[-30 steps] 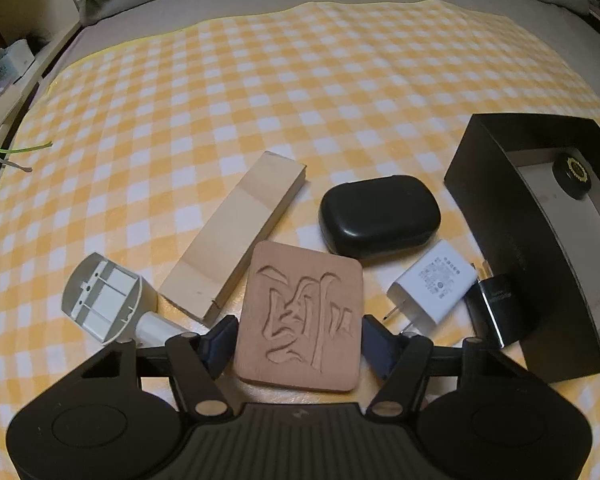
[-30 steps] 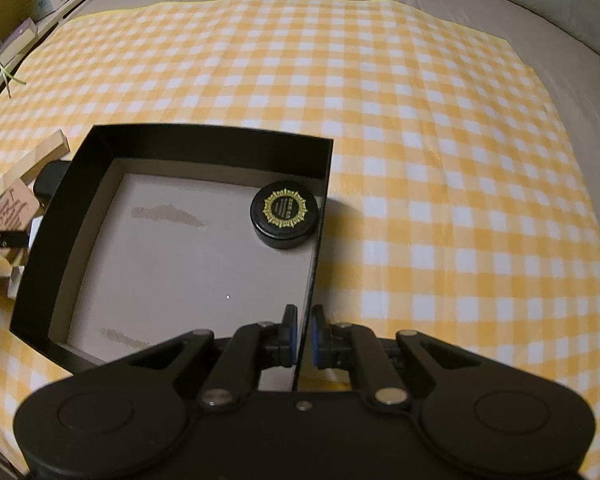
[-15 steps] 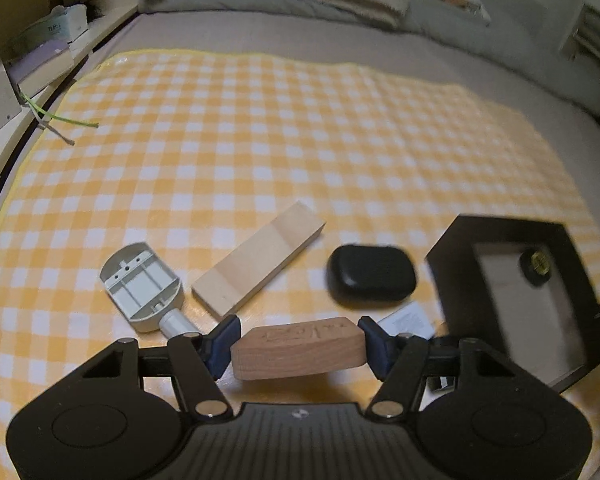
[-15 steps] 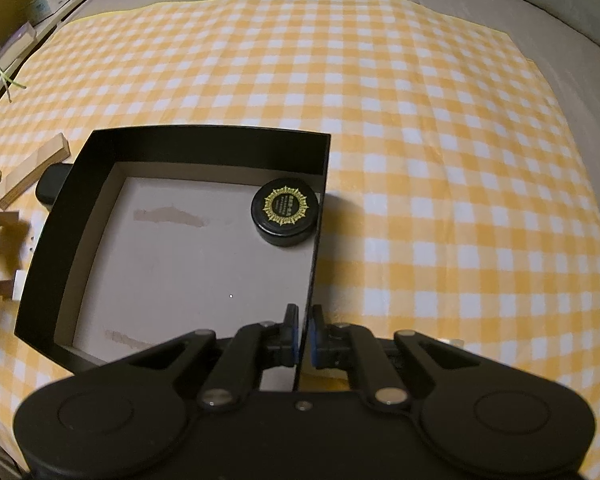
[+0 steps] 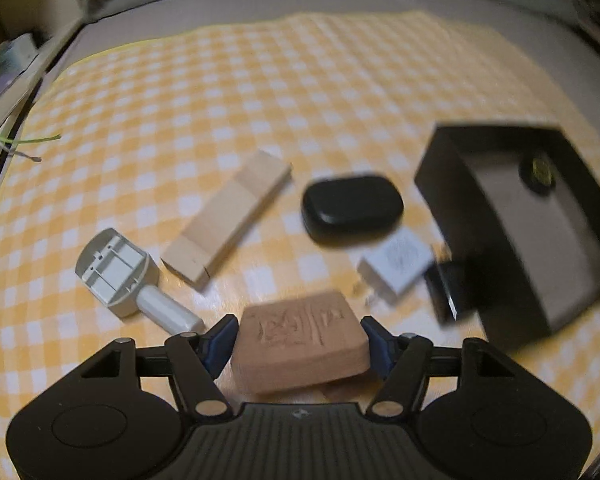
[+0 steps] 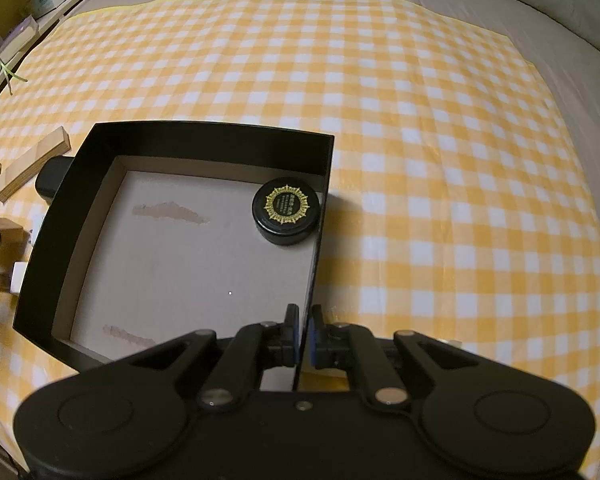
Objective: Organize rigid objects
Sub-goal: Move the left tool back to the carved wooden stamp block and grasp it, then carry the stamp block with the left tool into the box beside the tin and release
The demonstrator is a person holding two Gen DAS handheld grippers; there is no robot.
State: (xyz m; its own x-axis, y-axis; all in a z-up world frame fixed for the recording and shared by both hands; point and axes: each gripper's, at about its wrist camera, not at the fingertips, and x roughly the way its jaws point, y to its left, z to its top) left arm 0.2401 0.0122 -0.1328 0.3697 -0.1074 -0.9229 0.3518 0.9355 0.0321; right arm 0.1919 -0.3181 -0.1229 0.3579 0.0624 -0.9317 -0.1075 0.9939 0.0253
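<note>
my left tool (image 5: 300,340) is clenched on the carved wooden block (image 5: 302,342), which sits tilted between its fingers, lifted over the checked cloth (image 5: 260,100). the black box (image 5: 516,220) lies far right of it. my right tool (image 6: 303,338) is pinched on the box's near right wall (image 6: 318,264); a round black tin (image 6: 287,210) sits in its far right corner.
</note>
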